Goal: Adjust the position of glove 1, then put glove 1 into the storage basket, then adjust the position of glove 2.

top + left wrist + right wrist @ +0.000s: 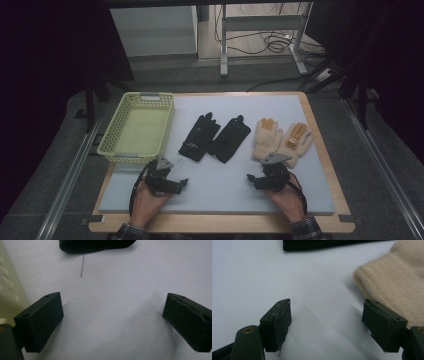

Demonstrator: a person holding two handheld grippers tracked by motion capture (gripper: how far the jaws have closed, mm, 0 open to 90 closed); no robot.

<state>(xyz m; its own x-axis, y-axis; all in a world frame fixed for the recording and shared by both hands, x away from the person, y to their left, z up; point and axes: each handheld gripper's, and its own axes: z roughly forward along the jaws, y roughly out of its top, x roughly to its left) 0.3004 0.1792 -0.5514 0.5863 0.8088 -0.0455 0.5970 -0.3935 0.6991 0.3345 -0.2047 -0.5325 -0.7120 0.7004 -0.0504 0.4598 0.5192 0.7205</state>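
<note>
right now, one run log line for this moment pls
left tongs: open, empty, near black gloves | right tongs: open, empty, by beige gloves | basket: empty | gloves: on mat

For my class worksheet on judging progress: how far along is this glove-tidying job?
Done: nothing shows as done; the green basket holds nothing. In hand: nothing; the left gripper and right gripper are open above the mat. Left: both black gloves and both beige gloves lie on the mat, probably bound for the basket.
</note>
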